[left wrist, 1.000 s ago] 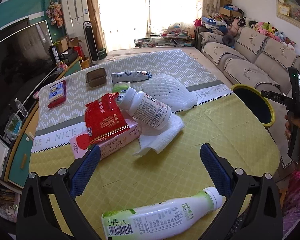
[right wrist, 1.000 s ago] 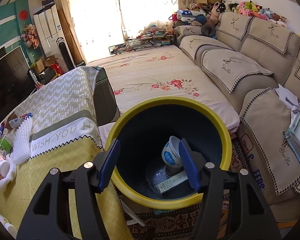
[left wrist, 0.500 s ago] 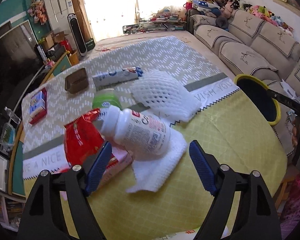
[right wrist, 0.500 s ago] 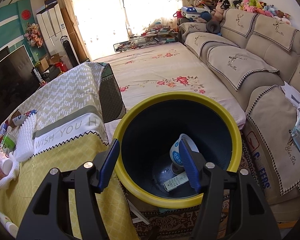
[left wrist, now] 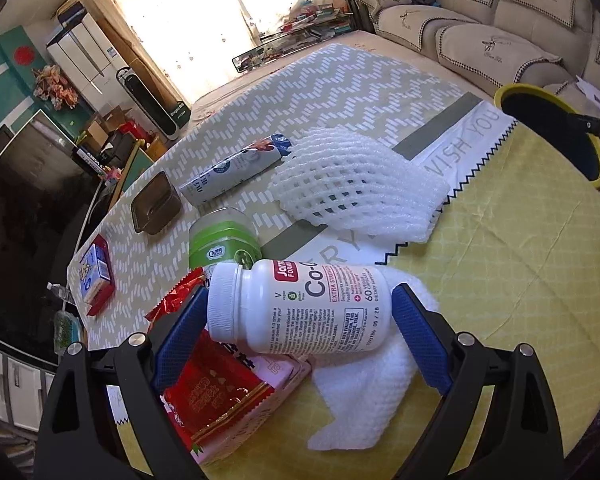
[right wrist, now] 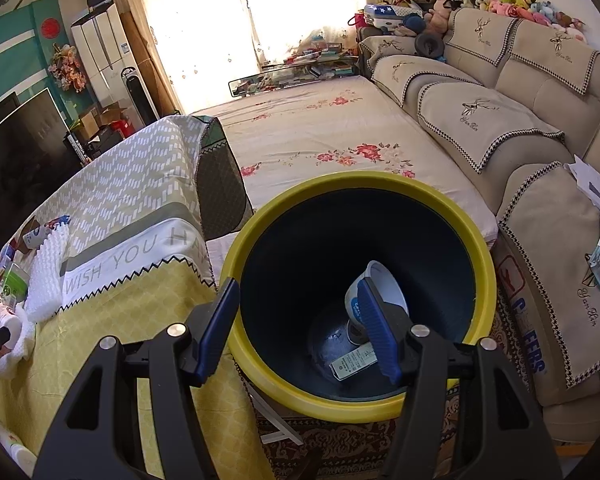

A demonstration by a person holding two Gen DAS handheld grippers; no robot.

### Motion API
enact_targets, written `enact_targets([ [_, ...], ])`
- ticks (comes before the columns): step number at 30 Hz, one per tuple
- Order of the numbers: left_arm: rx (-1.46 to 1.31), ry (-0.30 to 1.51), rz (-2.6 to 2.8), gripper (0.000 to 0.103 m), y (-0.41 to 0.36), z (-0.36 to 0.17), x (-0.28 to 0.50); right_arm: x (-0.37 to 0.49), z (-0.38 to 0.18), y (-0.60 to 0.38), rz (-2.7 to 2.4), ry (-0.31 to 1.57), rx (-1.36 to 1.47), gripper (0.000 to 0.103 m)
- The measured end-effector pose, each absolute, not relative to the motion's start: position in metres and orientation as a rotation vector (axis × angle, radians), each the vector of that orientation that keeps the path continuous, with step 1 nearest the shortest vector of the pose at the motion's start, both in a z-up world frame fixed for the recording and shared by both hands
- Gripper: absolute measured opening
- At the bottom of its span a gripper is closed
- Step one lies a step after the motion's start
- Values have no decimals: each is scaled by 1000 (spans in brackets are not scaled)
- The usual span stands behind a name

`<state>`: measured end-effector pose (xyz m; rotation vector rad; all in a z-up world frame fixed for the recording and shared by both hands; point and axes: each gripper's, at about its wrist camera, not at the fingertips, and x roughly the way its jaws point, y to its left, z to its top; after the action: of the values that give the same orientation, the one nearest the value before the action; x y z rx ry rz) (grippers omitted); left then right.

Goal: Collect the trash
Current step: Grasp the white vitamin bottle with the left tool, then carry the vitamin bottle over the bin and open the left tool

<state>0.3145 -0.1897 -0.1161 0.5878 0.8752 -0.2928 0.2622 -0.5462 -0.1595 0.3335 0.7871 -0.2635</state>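
Note:
A white supplement bottle (left wrist: 300, 306) lies on its side on the table, resting on a white foam sheet (left wrist: 364, 392) and a red snack packet (left wrist: 216, 392). My left gripper (left wrist: 296, 332) is open, its blue pads on either side of the bottle, not clamped. The bottle also shows far left in the right wrist view (right wrist: 0, 314). My right gripper (right wrist: 300, 332) is open and empty above the yellow-rimmed trash bin (right wrist: 476, 248), which holds a white cup (right wrist: 384, 284) and a small carton (right wrist: 354, 364).
On the table lie a white foam net (left wrist: 356, 184), a green-lidded tub (left wrist: 224, 240), a crushed tube-like pack (left wrist: 236, 168), a brown tray (left wrist: 156, 202) and a small box (left wrist: 96, 276). A sofa (right wrist: 520, 120) stands right of the bin (left wrist: 556, 128).
My left gripper has moved forward over the table until its pads straddle the white bottle; the green-and-white bottle near the edge has left its view. The right gripper has barely shifted over the bin.

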Motion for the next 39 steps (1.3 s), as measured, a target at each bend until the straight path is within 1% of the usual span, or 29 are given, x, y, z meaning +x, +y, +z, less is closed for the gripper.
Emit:
enact_targets([
  [3, 612, 875, -291, 87, -190, -121, 317, 263, -162, -546, -261, 791, 338, 58],
  [8, 629, 852, -303, 87, -193, -117, 314, 263, -160, -545, -250, 788, 340, 58],
  [14, 560, 785, -320, 87, -191, -80, 302, 254, -152, -551, -255, 759, 353, 58],
  [18, 520, 764, -379, 87, -204, -57, 289, 245, -145, -557, -265, 733, 362, 58],
  [23, 536, 742, -498, 87, -250, -43, 276, 223, -132, -575, -302, 679, 384, 59],
  [28, 576, 742, -640, 87, -318, -43, 271, 200, -125, -596, -352, 640, 408, 60],
  [33, 649, 748, -783, 87, -400, -54, 268, 178, -129, -626, -417, 630, 450, 60],
  [39, 671, 810, -907, 87, -482, -79, 277, 157, -138, -653, -481, 632, 490, 61],
])
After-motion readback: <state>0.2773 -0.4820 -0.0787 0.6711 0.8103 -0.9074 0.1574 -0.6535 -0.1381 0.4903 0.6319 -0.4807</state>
